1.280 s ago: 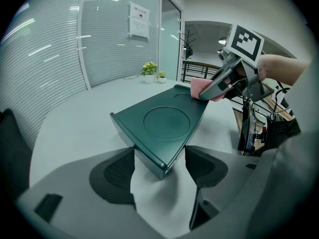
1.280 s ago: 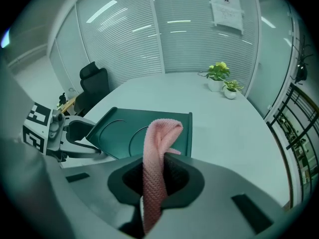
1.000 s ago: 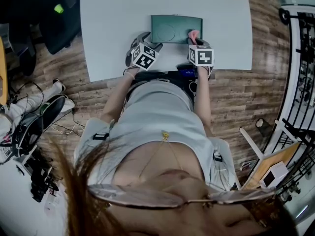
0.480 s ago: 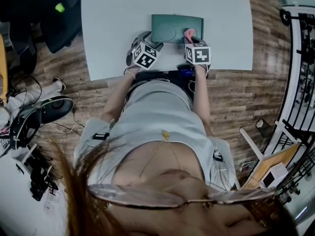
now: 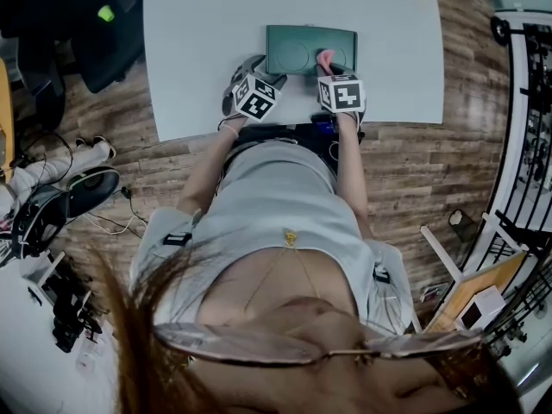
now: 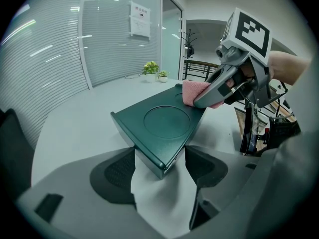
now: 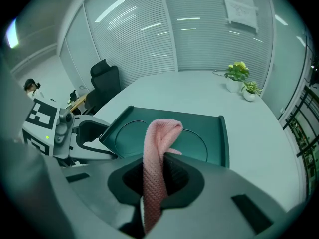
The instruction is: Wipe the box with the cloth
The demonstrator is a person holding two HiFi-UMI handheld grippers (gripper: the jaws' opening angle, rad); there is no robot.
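Observation:
A flat dark green box [image 5: 297, 50] with round recesses in its top lies on the pale table [image 5: 198, 33]. My right gripper [image 5: 329, 67] is shut on a pink knitted cloth [image 5: 325, 59] and holds it over the right half of the box top. In the right gripper view the cloth [image 7: 158, 148] sticks up from between the shut jaws in front of the box [image 7: 212, 133]. My left gripper [image 6: 159, 176] is open, and the box's near left corner [image 6: 160, 158] sits between its jaws. The left gripper view also shows the right gripper [image 6: 219, 91] pressing the cloth [image 6: 192, 91] onto the box.
Small potted plants [image 7: 239, 76] stand at the far right of the table. A black office chair [image 7: 104, 83] is beyond its left side. The table's near edge [image 5: 293, 132] runs just behind both grippers, against the person's body.
My right gripper has slid left with the cloth, from the box's right edge toward its middle. The left gripper and the box have stayed put.

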